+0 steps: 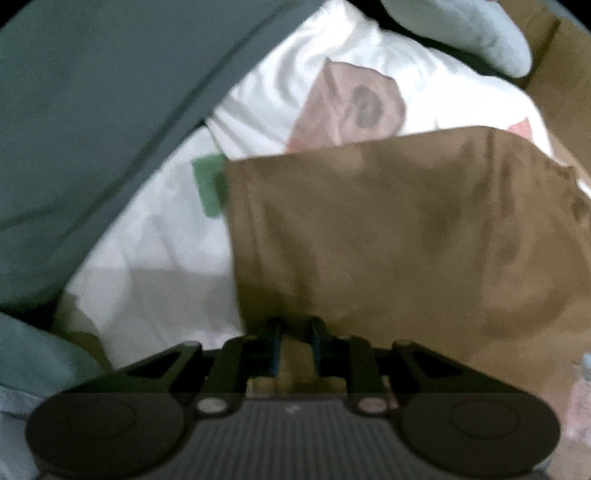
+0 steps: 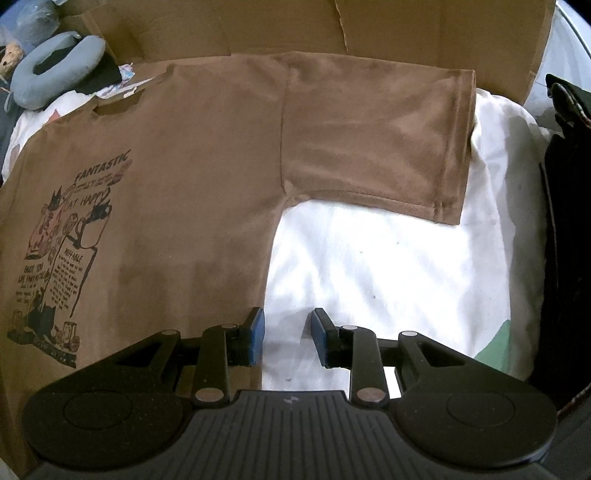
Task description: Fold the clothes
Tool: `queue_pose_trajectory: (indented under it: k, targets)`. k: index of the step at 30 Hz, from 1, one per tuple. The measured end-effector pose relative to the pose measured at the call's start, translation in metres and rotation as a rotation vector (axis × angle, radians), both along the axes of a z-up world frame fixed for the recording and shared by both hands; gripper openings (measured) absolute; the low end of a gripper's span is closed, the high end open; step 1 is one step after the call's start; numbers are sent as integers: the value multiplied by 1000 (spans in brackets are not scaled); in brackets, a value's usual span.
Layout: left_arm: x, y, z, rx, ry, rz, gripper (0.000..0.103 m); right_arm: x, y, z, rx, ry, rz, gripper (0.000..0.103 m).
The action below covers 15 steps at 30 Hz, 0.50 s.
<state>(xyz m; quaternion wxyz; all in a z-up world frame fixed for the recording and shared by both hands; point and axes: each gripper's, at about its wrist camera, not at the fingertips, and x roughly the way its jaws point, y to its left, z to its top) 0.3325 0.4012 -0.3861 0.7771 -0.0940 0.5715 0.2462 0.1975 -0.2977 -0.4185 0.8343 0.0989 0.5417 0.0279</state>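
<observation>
My left gripper (image 1: 294, 332) has its jaws drawn close together and clamped on a fold of the brown T-shirt (image 1: 406, 229), the cloth bunched between the blue pads and rising in front of my left wrist view as a lifted, blurred sheet; my right gripper (image 2: 288, 328) has its jaws apart with nothing between them, the left blue pad (image 2: 257, 325) sitting at the shirt's side edge and the other over bare white sheet (image 2: 388, 266); just past those fingers I see the shirt lying spread flat on the sheet, its body running up the left of the right wrist view with a dark printed graphic (image 2: 62, 258) of lettering and cartoon figures near the left border; further out, one short sleeve (image 2: 376, 136) stretches flat to the right, its hem lying on the sheet; a patch of green (image 2: 498, 350) shows on the sheet at the lower right, and dark fabric (image 2: 565, 221) hangs along the right border; beyond the collar, a grey neck pillow (image 2: 55, 70) rests at the upper left; farthest back, a cardboard panel (image 2: 406, 33) stands behind the shirt; in the left view a grey-green cloth (image 1: 92, 110) fills the upper left, and a pink print (image 1: 354, 107) marks the white sheet beyond the lifted fabric.
</observation>
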Motion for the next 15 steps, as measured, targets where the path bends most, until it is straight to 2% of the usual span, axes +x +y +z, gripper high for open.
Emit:
queue_pose_trajectory:
  k: [1,3,8,9,12,15]
  targets:
    - [0,3,-1,35,12,21,14,-1,0,0,3,0,-2,35]
    - [-2,11,-3,14,-4,69,16,-2,-1,-1,10,0,-4,35]
    - [-3,14,1,26,-19,49,19,-9,-1,-1,14,-13,6,36]
    - [-5,14,3,31,-28,49,23,-10,-2,-1,18,-17,5,36]
    - [-11,14,11,46,-52,51,46,-13,-5,-1,28,-28,7,37]
    - [-20,13,22,28,-83,56,53,-18,-8,2,27,-44,18,37]
